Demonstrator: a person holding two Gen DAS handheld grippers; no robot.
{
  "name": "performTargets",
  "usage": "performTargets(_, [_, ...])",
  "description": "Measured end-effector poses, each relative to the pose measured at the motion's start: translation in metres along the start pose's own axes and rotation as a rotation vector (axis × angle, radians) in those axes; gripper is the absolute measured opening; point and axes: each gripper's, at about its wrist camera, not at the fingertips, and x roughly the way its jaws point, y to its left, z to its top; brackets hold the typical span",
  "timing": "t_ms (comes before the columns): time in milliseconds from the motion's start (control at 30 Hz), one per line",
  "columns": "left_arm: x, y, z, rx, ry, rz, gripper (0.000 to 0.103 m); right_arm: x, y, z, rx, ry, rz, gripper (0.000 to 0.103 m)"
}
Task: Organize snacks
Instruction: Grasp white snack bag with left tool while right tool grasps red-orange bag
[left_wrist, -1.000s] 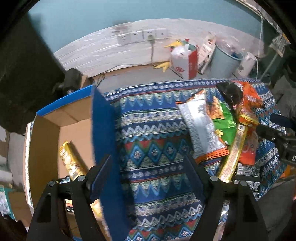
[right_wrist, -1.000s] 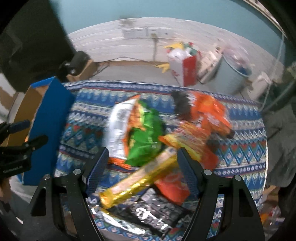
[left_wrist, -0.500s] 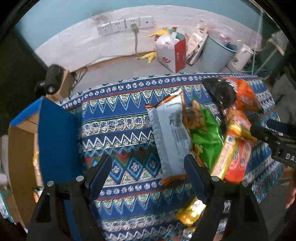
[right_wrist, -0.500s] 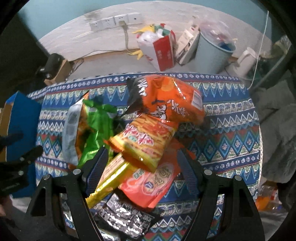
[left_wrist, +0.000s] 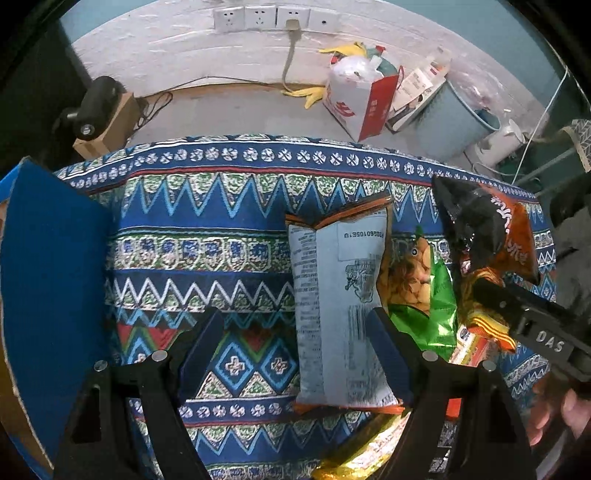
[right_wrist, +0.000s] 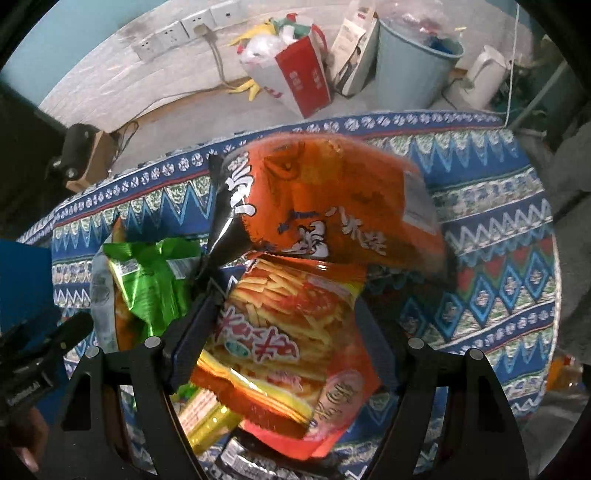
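Note:
A pile of snacks lies on the patterned tablecloth. In the left wrist view my left gripper stands open just above the cloth. A grey-backed snack bag lies between its fingers, close to the right one. A green bag and a large orange bag lie further right. My right gripper is open and straddles a red-orange fries bag, which hides part of its fingers. The large orange bag leans behind it. A gold bar lies underneath.
A blue cardboard box stands at the table's left edge. The right gripper reaches in from the right of the left wrist view. Beyond the table's far edge, on the floor, stand a red-and-white paper bag, a blue bin and a white kettle.
Both grippers have come down closer to the snacks. The left one moved right, from the blue box to the grey-backed bag. The right one moved over the fries bag.

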Motion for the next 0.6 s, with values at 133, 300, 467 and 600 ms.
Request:
performTargets(133, [0.008, -0.005, 0.0, 0.01, 0.011, -0.004, 0.086, 0.013, 0.001, 0.001, -0.009, 0.017, -0.019, 0.077])
performTargets(300, [0.017, -0.011, 0.0, 0.027, 0.021, -0.005, 0.087, 0.023, 0.004, 0.001, -0.05, 0.036, -0.037, 0.077])
performTargets(467, [0.029, -0.015, 0.001, 0.025, 0.05, -0.023, 0.09, 0.027, 0.004, -0.002, -0.072, 0.04, -0.074, 0.077])
performTargets(600, [0.039, -0.021, -0.006, 0.077, 0.071, -0.007, 0.081, 0.029, 0.001, -0.003, -0.076, 0.048, -0.061, 0.077])
